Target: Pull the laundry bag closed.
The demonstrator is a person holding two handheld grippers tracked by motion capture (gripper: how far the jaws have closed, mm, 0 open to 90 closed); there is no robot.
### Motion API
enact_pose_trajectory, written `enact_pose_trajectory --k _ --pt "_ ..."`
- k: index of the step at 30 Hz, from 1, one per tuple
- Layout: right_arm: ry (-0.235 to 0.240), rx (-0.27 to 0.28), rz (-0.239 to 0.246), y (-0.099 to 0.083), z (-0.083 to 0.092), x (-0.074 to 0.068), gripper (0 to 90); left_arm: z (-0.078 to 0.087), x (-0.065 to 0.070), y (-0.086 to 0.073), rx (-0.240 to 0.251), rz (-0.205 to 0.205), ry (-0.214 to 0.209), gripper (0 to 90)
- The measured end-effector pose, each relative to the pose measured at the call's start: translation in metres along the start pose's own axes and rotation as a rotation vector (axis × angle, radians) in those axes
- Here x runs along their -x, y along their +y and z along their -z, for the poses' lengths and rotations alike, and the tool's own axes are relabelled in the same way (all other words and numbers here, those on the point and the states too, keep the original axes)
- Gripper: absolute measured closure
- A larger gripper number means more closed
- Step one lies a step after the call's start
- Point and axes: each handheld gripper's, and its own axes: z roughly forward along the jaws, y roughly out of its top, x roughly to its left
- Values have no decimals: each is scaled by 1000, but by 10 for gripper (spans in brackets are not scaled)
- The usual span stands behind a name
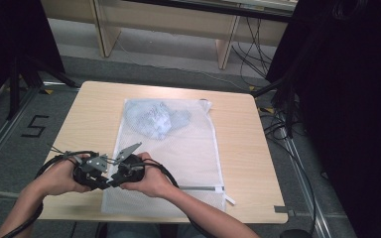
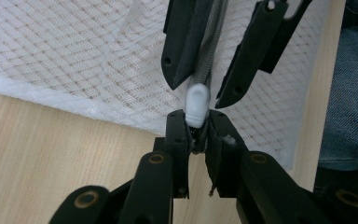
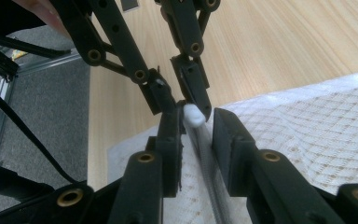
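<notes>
pinching the white zipper pull [image 2: 197,105] at the bag's 7 o'clock corner in my left gripper [image 2: 196,135]; my right gripper [image 3: 196,135] straddles the zipper track [image 3: 207,172], jaws apart, not clamped. mesh laundry bag [image 1: 188,148] looks zipped; garment [image 1: 155,119] inside.

White mesh laundry bag [image 1: 178,158] flat on table, pale blue garment [image 1: 154,119] inside at far end, white zipper pull [image 2: 197,105] at near corner.
</notes>
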Motion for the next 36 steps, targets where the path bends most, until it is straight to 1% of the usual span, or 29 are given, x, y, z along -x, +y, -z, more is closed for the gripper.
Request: enact_pose_trajectory --k 4,7,8,10,11,13,14,15,16,17,18,19,20,21,22,23,24,25,26,27,28,29,30,31,32,33,34,35,36 --pt "7 -3 4 -1 -3 0 760 0 0 0 0 1 -3 793" --pt "0 7 10 -1 -3 0 796 0 0 0 2 0 -5 793" --pt "5 9 3 -1 -4 -1 804 0 1 1 4 0 -6 794" --pt "6 7 10 -1 -4 -1 809 0 1 0 7 0 -6 794" --pt "6 17 22 -1 -5 0 811 0 1 0 8 1 -9 794" --pt "12 10 20 0 -3 -1 815 1 0 0 0 -15 -11 796" --pt "12 15 26 0 -3 -2 816 -1 2 0 30 14 -6 796" --pt "3 1 25 0 -2 -3 817 -1 2 0 30 14 -6 798" --pt "-10 3 32 0 -3 -4 817 -2 3 0 44 19 -4 799" --pt "-4 2 52 0 -2 -4 818 -1 4 -1 49 29 -7 800" --pt "-16 3 52 0 -1 -4 819 -1 3 -1 56 24 -4 802" --pt "-3 4 37 0 -1 -5 819 -2 4 -1 69 37 0 803" --pt "-4 6 56 0 0 -4 819 0 3 -2 64 26 -8 805" --pt "0 5 38 -1 1 -5 820 0 3 -2 64 26 -8 807" --pt "1 1 41 -1 1 -5 820 1 3 -2 61 31 -14 809" --pt "0 -1 44 -1 1 -5 821 0 4 -2 58 32 -11 812" --pt "-5 -8 54 -1 2 -5 820 0 2 -2 29 22 -3 814" --pt "-10 -8 68 -1 2 -4 821 0 2 -3 29 19 0 815" --pt "-13 -4 71 -1 3 -3 821 0 2 -4 44 37 -6 815" --pt "-7 -11 66 -2 4 -2 821 0 3 -4 45 40 -8 816" --pt "-3 -15 40 -3 4 -3 821 0 3 -4 45 40 -8 815" --pt "-7 -11 69 -3 4 -1 821 0 2 -3 38 30 -8 816" --pt "-11 -6 80 -3 4 0 821 0 2 -3 38 30 -8 816" --pt "-11 -6 80 -3 4 0 821 0 2 -3 40 29 -8 816" --pt "-7 -20 52 -3 5 -2 821 0 2 -3 42 32 -9 816" --pt "-17 -23 47 -4 7 -3 821 1 2 -4 52 37 -11 818" --pt "-10 -22 61 -4 8 -2 821 2 1 -5 51 32 -10 818" --pt "-17 -33 46 -5 9 -2 821 2 2 -5 56 33 -8 818" --pt "-10 -26 49 -6 10 -1 821 2 2 -4 58 35 -8 818"
